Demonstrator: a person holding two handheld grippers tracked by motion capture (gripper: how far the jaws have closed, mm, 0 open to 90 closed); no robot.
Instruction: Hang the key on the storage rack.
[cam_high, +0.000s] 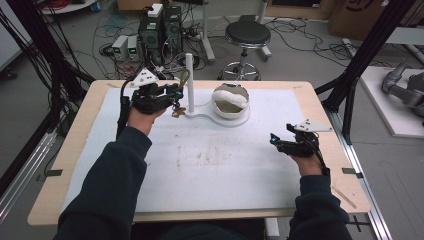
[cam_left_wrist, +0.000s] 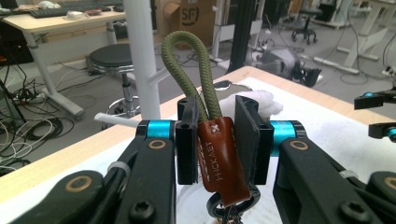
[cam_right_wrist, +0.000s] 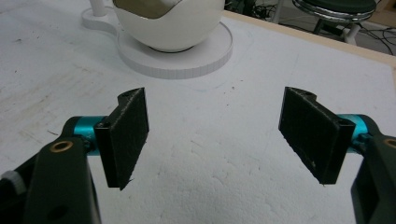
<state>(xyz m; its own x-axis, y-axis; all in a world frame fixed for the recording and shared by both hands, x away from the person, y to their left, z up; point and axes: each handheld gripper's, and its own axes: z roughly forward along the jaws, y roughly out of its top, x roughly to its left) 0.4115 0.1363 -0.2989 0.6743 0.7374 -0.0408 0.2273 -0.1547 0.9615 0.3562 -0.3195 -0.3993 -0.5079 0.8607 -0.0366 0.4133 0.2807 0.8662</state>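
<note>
The left tongs (cam_left_wrist: 217, 140) are clamped on a keychain (cam_left_wrist: 219, 158) at its brown leather tab, held up beside the white post (cam_left_wrist: 142, 56) above the tabletop (cam_high: 210, 165). It looks light and floppy; the stiffer tab seems the surest hold, leaving the green cord loop (cam_left_wrist: 189, 60) free. The right tongs (cam_right_wrist: 217, 135) stand apart, empty.

High view looks down over the table (cam_high: 75, 150); both close claw-mounted views apparently share the white bowl (cam_right_wrist: 168, 23).
</note>
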